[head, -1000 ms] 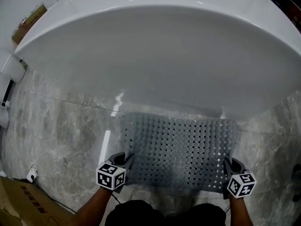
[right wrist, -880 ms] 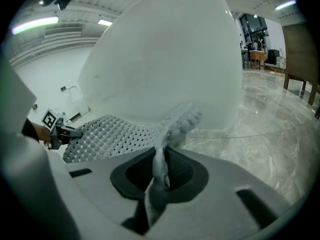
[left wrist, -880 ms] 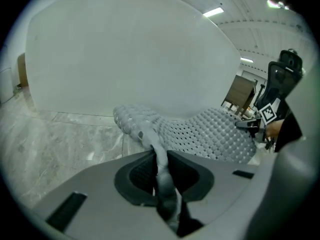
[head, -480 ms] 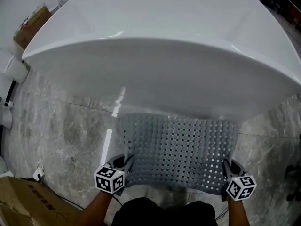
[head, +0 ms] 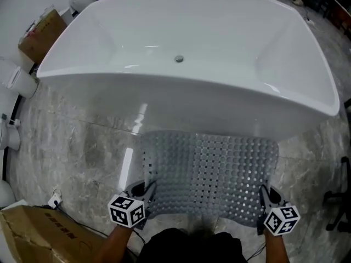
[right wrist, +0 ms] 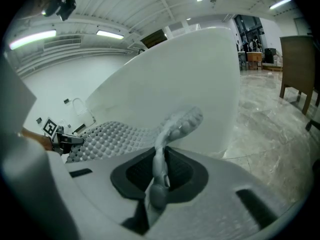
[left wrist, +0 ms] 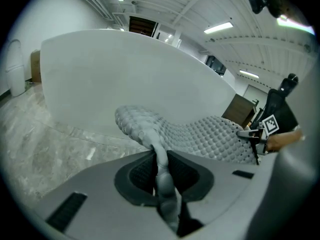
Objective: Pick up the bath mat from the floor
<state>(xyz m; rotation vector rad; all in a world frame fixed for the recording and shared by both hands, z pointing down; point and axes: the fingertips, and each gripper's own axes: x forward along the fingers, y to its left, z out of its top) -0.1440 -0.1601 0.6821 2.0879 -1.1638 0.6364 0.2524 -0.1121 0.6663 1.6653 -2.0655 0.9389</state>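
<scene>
- A white bathtub [head: 181, 106] is seen ahead of both grippers, beyond the mat's far edge.
- The bath mat [head: 211, 171] is hung between the grippers and sags ahead of them. It is judged soft, floppy and light, so corner holds suit it.
- The left gripper [head: 147, 193] and right gripper [head: 264, 197] are each clamped on a near corner.

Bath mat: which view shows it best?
Head view: the whole mat shows, stretched between the left gripper and right gripper before the tub. Each gripper view shows only a corner pinched in its jaws and the studded surface running off sideways.
</scene>
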